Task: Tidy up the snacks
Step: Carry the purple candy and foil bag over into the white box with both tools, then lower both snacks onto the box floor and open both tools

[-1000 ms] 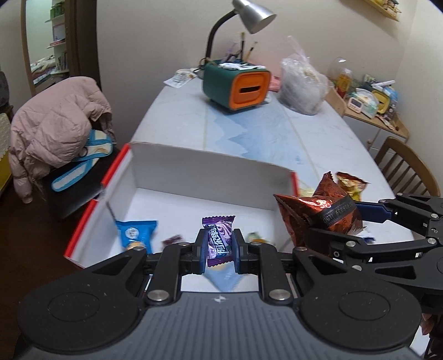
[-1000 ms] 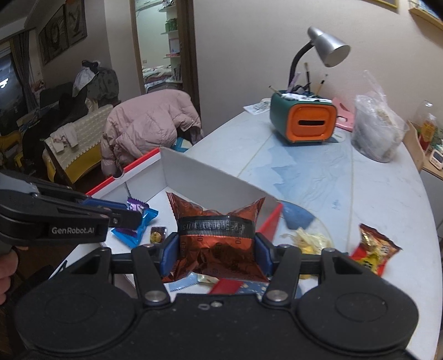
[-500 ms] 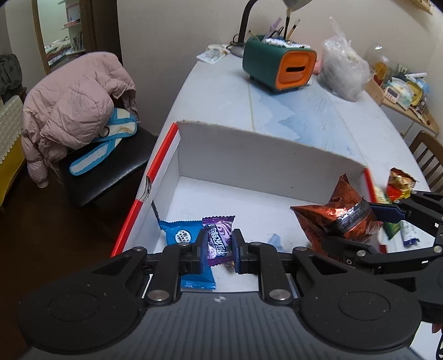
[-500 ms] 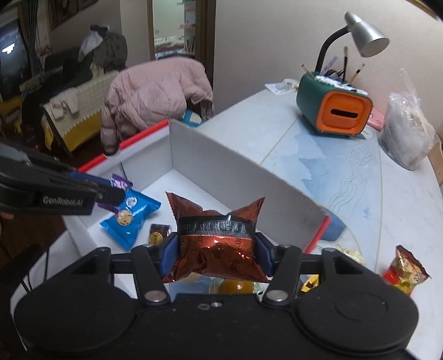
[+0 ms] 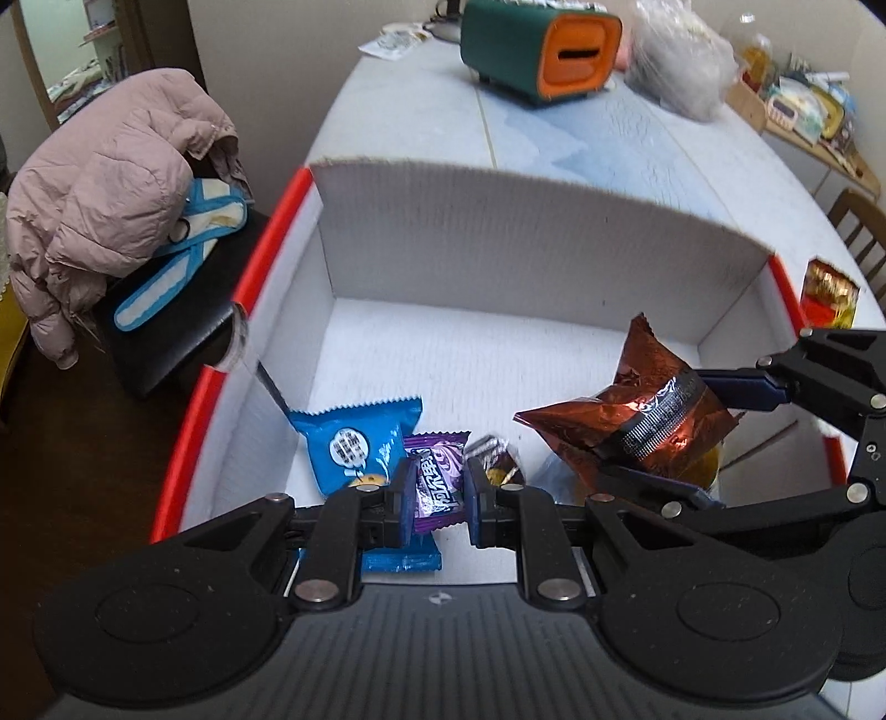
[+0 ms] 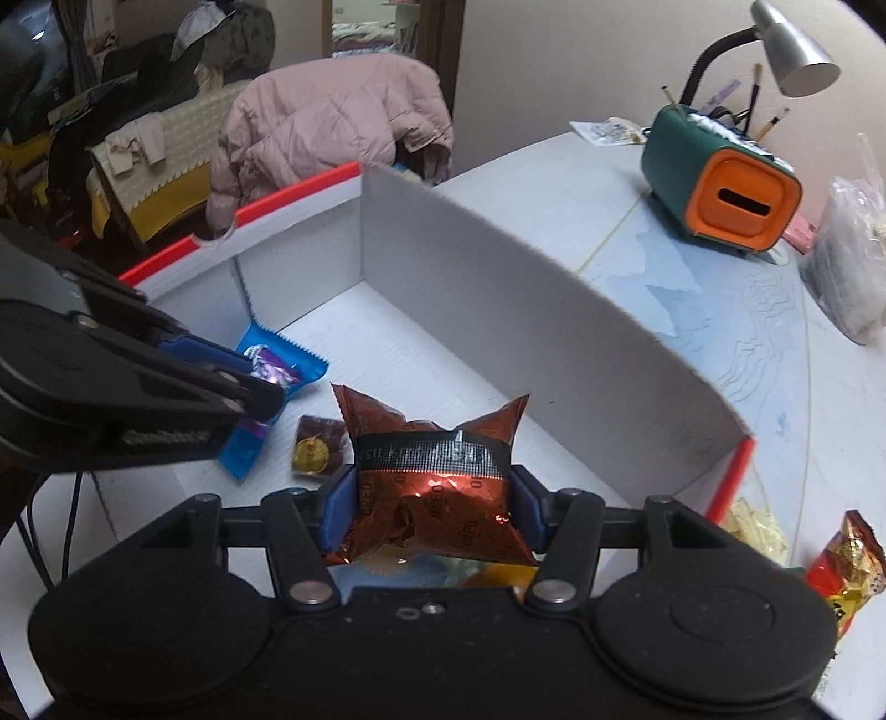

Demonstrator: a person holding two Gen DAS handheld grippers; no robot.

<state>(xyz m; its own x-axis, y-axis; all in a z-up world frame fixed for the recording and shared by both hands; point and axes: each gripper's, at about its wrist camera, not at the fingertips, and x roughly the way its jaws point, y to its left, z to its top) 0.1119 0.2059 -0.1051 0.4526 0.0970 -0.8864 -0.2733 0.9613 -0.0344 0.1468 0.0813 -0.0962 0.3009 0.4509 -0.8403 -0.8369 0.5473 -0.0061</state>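
Note:
A white cardboard box with red edges (image 5: 531,232) stands on the table, also in the right wrist view (image 6: 498,310). My left gripper (image 5: 437,495) is shut on a purple candy (image 5: 437,482) low inside the box, just over a blue snack packet (image 5: 354,443). My right gripper (image 6: 432,498) is shut on a copper-brown foil snack bag (image 6: 437,487) above the box's right part; the bag also shows in the left wrist view (image 5: 637,421). A small dark brown candy (image 6: 313,446) lies on the box floor between the two grippers.
A red-and-gold snack packet (image 6: 847,559) and a pale yellow wrapper (image 6: 758,526) lie on the table right of the box. A green-and-orange holder (image 6: 720,188), a lamp (image 6: 797,50) and a clear bag (image 6: 853,266) stand at the far end. A chair with a pink jacket (image 5: 111,210) is left.
Both grippers have moved forward and down into the box with their snacks. The purple candy is now just above the blue packet. Both stay shut.

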